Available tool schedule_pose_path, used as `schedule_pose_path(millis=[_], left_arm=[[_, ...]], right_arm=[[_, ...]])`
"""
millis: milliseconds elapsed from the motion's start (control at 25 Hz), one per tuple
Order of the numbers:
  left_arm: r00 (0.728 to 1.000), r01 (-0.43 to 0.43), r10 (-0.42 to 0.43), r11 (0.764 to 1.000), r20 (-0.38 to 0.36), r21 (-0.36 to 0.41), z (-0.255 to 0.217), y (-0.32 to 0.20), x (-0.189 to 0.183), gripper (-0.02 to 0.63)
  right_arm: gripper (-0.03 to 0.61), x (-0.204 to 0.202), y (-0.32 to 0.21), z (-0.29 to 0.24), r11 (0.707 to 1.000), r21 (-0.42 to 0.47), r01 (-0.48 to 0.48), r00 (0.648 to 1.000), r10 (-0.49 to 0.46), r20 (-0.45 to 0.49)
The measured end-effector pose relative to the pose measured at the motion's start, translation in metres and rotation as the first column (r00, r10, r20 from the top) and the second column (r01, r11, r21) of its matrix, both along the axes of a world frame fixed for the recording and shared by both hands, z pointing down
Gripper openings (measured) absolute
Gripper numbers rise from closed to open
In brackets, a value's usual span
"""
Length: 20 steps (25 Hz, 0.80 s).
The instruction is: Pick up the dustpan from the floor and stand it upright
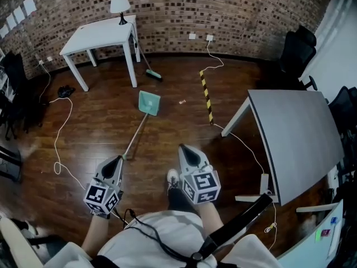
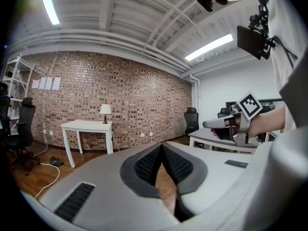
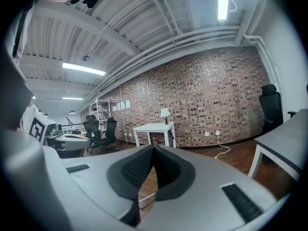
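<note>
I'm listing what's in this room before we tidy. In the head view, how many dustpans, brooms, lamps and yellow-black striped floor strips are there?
Dustpan: 1
Broom: 1
Lamp: 1
Striped floor strip: 1
Total: 4

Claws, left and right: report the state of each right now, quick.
Left claw: shut, tips together, holding nothing.
Right claw: shut, tips together, holding nothing.

white tee (image 1: 174, 228) | blk strap (image 1: 241, 223), cable (image 1: 146, 228) | grey hand-held grippers (image 1: 118, 159) (image 1: 185, 149) w/ marker cubes (image 1: 103, 197) (image 1: 202, 186)
</note>
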<state>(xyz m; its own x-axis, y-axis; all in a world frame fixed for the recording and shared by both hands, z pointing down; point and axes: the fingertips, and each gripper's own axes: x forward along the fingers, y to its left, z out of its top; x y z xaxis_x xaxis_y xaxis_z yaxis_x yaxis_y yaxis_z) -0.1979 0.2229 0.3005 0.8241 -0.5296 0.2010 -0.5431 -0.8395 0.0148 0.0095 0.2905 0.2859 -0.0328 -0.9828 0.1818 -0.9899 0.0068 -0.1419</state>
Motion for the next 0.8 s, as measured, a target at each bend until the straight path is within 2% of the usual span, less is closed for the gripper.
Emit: schedule_pose_path(millis=[120,280,480,600,800], left_arm=[[1.0,-0.002,0.002,1.0,0.002,0.02,-0.007,-0.053,0.031,0.002],[1.0,0.021,-0.021,0.998,0.005,0.054,-0.025,-0.119,0.078,0.002],[0.999,0.028,-0.029,0.996,0.016,0.087,-0.043,-0.166,0.127,0.002],[0.999,0.026,-0.029,0.996,0.027,0.084,-0.046,-0.185,0.14,0.002],[0.999,0.036,-0.038,0.998,0.037,0.05,-0.04,-0.21,0.139,0.002]], right_arm=[[-0.018,0.028,-0.05,-0.002,1.0,-0.002,0.011,1.0,-0.011,0.001],[-0.018,0.073,-0.108,-0.018,0.999,0.012,0.046,0.998,-0.045,-0.041],[-0.018,0.123,-0.162,-0.033,0.997,0.025,0.071,0.994,-0.068,-0.084],[-0.018,0.139,-0.186,-0.039,0.997,0.024,0.078,0.993,-0.075,-0.09],[-0.018,0.146,-0.213,-0.04,0.998,0.018,0.068,0.994,-0.066,-0.083]])
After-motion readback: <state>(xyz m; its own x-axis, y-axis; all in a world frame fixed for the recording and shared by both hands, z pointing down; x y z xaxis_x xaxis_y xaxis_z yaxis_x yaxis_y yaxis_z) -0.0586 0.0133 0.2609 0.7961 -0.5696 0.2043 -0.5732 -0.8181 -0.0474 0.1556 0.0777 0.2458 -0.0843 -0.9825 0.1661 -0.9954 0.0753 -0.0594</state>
